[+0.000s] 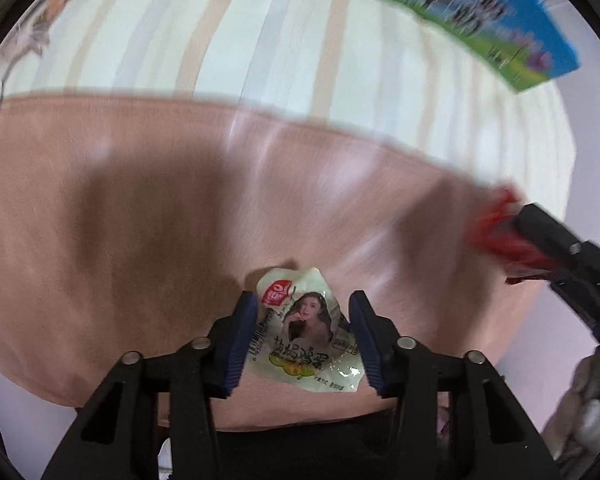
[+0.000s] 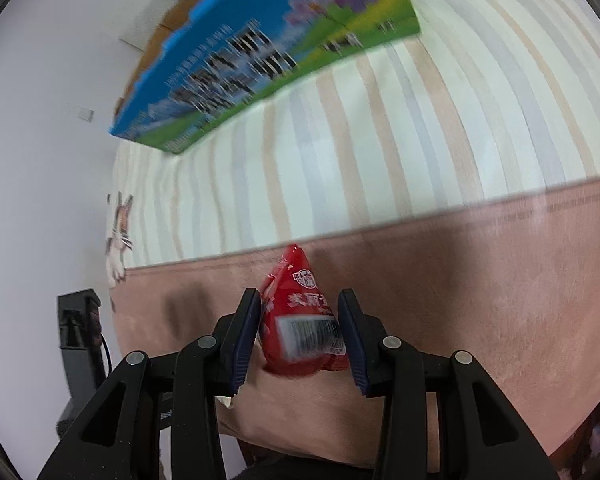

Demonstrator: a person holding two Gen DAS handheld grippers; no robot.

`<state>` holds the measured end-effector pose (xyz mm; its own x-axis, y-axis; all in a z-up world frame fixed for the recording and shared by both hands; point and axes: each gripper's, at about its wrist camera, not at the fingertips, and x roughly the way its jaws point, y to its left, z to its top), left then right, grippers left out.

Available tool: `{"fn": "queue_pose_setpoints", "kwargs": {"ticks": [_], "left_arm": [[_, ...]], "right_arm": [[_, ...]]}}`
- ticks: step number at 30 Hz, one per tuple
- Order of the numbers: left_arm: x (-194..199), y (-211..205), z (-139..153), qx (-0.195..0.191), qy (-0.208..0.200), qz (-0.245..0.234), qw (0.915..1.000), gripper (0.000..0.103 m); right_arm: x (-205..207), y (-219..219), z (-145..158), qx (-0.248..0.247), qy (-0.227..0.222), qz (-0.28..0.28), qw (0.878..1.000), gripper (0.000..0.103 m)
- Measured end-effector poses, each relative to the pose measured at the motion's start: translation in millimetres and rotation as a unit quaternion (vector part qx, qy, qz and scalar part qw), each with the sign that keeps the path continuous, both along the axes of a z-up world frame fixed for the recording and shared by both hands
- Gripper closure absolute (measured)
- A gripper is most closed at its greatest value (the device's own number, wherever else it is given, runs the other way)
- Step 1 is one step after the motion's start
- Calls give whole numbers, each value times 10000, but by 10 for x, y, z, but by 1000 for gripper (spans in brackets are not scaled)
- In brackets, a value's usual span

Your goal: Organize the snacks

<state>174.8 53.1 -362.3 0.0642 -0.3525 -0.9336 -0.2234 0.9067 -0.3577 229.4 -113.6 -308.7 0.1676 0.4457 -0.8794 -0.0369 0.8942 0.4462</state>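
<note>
Carton [image 2: 268,52] stands on striped cloth [image 2: 380,152], contents hidden.

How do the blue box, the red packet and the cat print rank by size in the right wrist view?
1. Blue box, largest by far, though it sits farthest back.
2. Red packet, held close to the camera, so its size is exaggerated.
3. Cat print, smallest; its true size against the packet is unsure.

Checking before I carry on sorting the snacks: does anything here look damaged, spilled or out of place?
Nothing looks spilled or torn. The left gripper is shut on a crumpled pale green snack packet, and the right gripper is shut on a red snack packet. The blue and green box sits on the striped cloth; motion blur hides finer detail.
</note>
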Motion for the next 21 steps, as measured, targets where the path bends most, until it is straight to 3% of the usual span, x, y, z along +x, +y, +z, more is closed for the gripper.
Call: {"fn": "queue_pose_setpoints", "kwargs": {"ticks": [4,7,11,12,14,18,20,21], "left_arm": [[236,-71,160,116,-180,-372,9991,63],[358,-7,-87,-2,173,-350,9992,53],[320,82,-500,-763,747,85,9942,46],[311,98,-541,-886,747,236,9930,43],[298,150,-565,-955,699,404,9921,39],[386,68,-613,-793,723,422,9933,34],[504,-32,-622,-581,692,279,9955,36],[523,-58,-593,-400,639,239,9969,44]], "right_arm": [[145,77,213,-74,-281,90,9995,60],[214,140,243,-172,-330,206,9991,60],[229,210,-3,-195,157,407,9989,59],[210,220,-82,-224,290,441,9984,54],[182,238,-209,-343,441,485,9973,25],[169,210,-493,-284,684,347,9966,26],[164,190,-591,-282,653,269,9971,48],[156,199,-634,-425,608,310,9968,54]]}}
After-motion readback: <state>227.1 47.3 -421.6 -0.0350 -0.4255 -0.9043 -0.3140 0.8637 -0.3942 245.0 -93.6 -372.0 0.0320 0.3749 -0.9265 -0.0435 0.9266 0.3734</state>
